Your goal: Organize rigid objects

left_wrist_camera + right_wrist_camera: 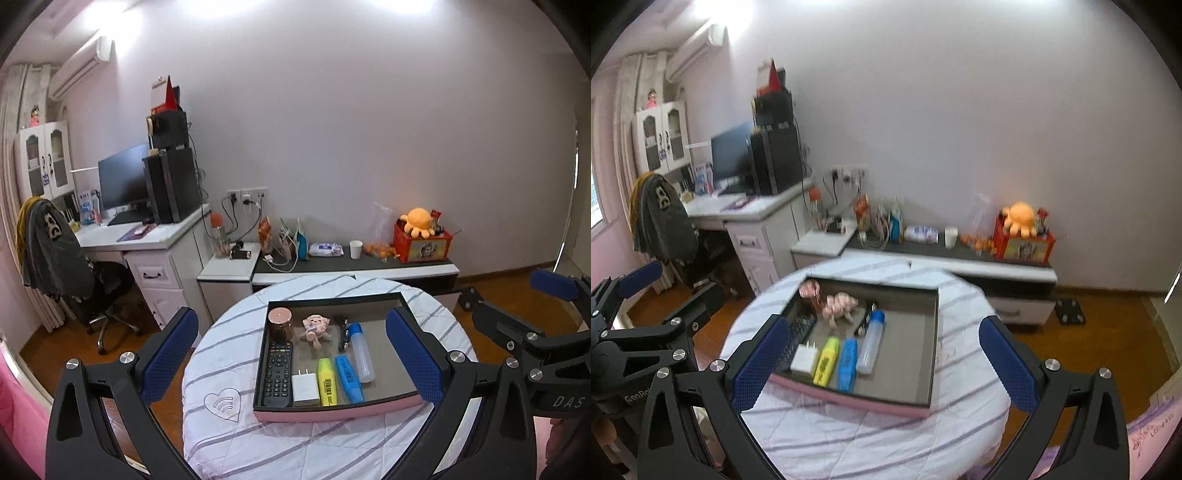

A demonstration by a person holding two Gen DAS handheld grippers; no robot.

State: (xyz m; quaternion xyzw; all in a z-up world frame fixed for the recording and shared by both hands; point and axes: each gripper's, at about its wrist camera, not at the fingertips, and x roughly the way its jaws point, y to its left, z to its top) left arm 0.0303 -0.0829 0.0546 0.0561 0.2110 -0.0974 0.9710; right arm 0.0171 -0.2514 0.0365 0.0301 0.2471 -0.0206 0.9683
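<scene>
Striped round table (221, 435) carries pink tray (332, 410) with remote (277, 373), charger (305, 389), highlighters. I see left gripper (291, 362) and right gripper (882, 363) both wide, empty.

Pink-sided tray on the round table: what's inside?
Pink-sided tray holds black remote, white charger, yellow highlighter, blue highlighter, clear bottle, copper jar, pink toy, black clip. Right side bare.

A home bedroom or study, it seems: pink walls, a white desk (147, 236) with monitor (123, 181) and computer tower (173, 184), a wall air conditioner (83, 68), a jacket-draped swivel chair (55, 251), and a plush octopus (419, 221) on the low cabinet (354, 267).
</scene>
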